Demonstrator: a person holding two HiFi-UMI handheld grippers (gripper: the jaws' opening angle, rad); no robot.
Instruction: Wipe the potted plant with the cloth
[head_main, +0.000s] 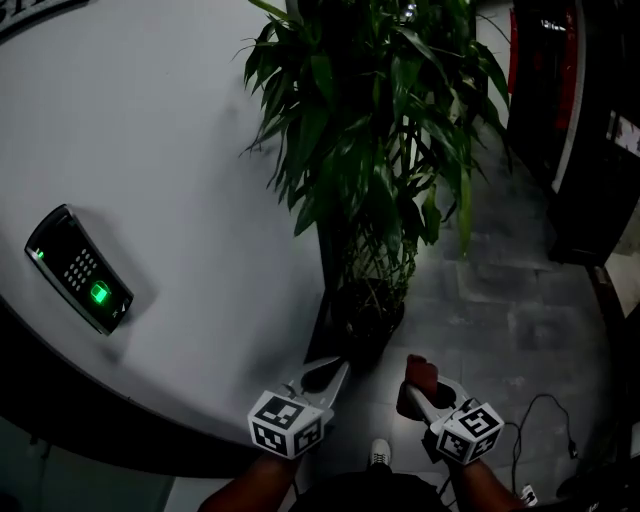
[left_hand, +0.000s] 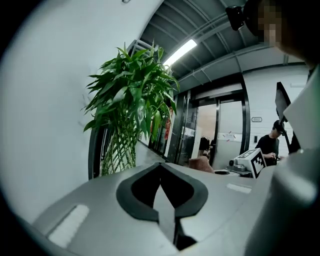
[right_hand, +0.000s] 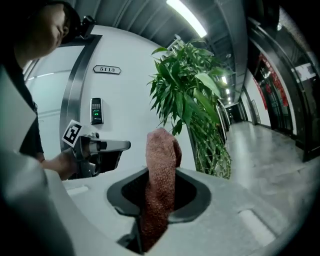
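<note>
**Left gripper** (head_main: 335, 368): held low at the bottom of the head view and pointed toward the base of the potted plant (head_main: 375, 150). In the left gripper view the jaw tips are seen pressed together with nothing between them. It is clenched on nothing.

**Right gripper** (head_main: 424, 378): held beside the left one, apart from it, and also aimed at the plant's base. Its jaws are clamped on the cloth (right_hand: 161, 175), a reddish-brown terry piece. The cloth is pinched low down, and a folded end stands upright above the jaw tips.

**Plant:** it stands on the grey tiled floor (head_main: 500, 310), just beside the curved white wall (head_main: 170, 150).
- The pot (head_main: 365, 318) is dark.
- Latticed green stems (right_hand: 212, 150) rise from it.
- Long leaves (head_main: 330, 100) spread above both grippers.

**Cloth against plant:** in the right gripper view the cloth is seen left of the stems, with bare wall showing between them, and no leaf is touched. In the head view the cloth lies near the pot's right side. The area is dim there, so contact with the pot cannot be settled, though a gap seems likely.

**Also noted:**
- A keypad unit (head_main: 78, 268) with a green light is fixed to the wall, well left of the plant.
- A shoe toe (head_main: 380, 452) is seen between the grippers.
- A cable (head_main: 545, 405) lies on the floor at lower right.
</note>
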